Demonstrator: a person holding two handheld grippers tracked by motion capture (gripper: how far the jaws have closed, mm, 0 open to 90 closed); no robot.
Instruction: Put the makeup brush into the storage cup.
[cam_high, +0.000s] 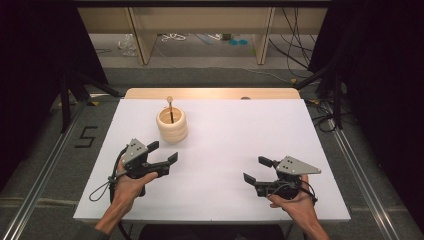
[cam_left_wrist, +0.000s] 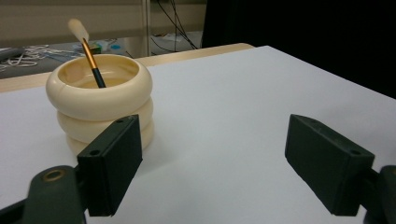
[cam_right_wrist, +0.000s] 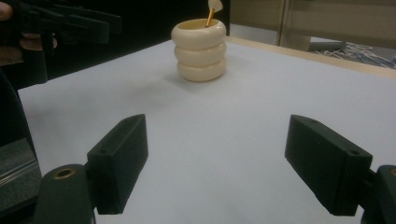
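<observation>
Cream ribbed holder (cam_high: 172, 125), slim brush (cam_high: 171, 111) inside; both tongs (cam_high: 165, 152) (cam_high: 257, 170) wide open, empty.

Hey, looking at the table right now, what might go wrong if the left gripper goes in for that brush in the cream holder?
1. The brush leans against the rim of the ringed holder; a sideways pull might tip the holder, which stands free on the white table.
2. The left gripper has wide-open jaws and a thin handle to catch, so a jaw may bump the holder's rim first.
3. The right gripper is open and far off, so it probably could not steady the holder.
</observation>
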